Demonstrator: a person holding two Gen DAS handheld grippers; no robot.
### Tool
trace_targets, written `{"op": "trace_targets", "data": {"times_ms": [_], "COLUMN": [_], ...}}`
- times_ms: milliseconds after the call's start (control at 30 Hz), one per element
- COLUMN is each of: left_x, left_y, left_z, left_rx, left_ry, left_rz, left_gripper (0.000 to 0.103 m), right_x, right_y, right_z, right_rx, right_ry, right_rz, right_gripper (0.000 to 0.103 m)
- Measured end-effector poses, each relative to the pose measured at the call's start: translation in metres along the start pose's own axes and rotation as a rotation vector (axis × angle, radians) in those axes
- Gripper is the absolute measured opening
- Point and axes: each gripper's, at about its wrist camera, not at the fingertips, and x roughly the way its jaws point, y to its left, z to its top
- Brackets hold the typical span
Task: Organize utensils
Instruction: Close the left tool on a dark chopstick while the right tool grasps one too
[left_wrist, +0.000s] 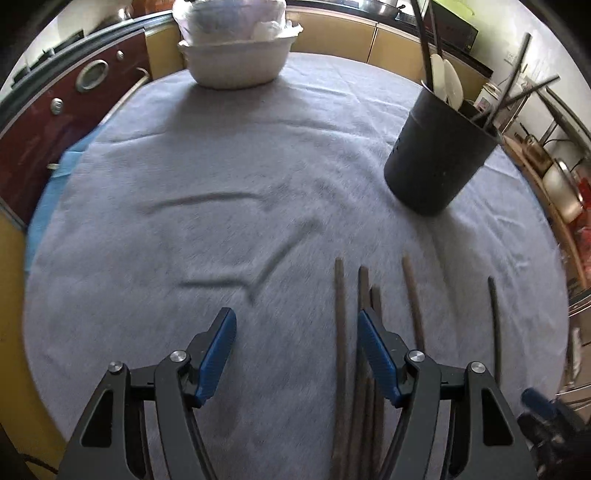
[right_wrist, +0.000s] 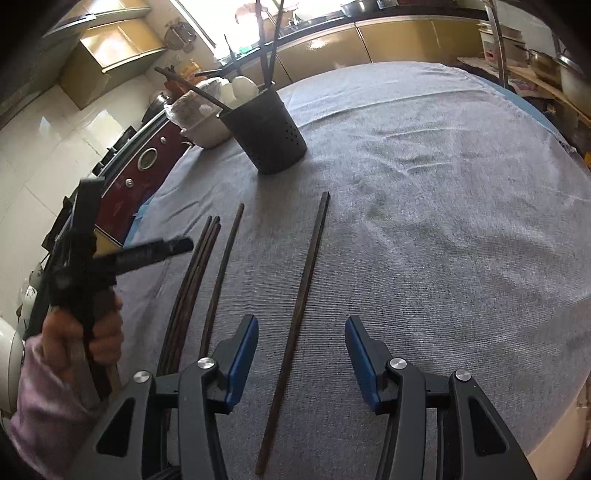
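Note:
Several dark chopsticks (left_wrist: 340, 332) lie side by side on the grey cloth (left_wrist: 221, 166). My left gripper (left_wrist: 297, 319) hovers open above their left end. Its right finger (left_wrist: 373, 343) covers a small bundle, and one stick shows in the gap untouched. The black utensil holder (left_wrist: 439, 155), with white spoons (left_wrist: 448, 83) and chopsticks in it, stands far right. My right gripper (right_wrist: 301, 328) is open over a single chopstick (right_wrist: 303, 295) that lies between its jaws, pads clear of it. The bundle (right_wrist: 192, 277) lies to its left, and the holder (right_wrist: 266, 140) stands beyond.
A white bowl (left_wrist: 236, 55) with a plastic bag in it stands at the far edge. A dark red washing machine (left_wrist: 55, 122) is off the table's left. A hand (right_wrist: 107, 332) in a pale sleeve grips the left tool. Racks with pots (left_wrist: 561, 192) stand right.

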Motion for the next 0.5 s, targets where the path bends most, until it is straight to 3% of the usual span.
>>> {"op": "trace_targets", "data": {"times_ms": [233,367,500], "left_x": [0.011,0.015,0.022], "left_y": [0.000,-0.007,-0.020], "left_z": [0.022,0.029,0.034], "left_rx": [-0.008,0.018,0.059], "left_ry": [0.061,0.089,0.119], "left_rz": [-0.025,-0.009,0.033], "left_gripper": [0.051,0.050,0.050], "right_x": [0.002,0.009,0.024], "right_y": [0.003,0.003,0.001], "right_z": [0.016,0.039,0.066], "right_rx": [-0.009,0.003,0.036], "right_ry": [-0.011,0.004,0.055], "right_rz": [0.003,-0.025,-0.065], "right_gripper": [0.052,0.049,0.040]}}
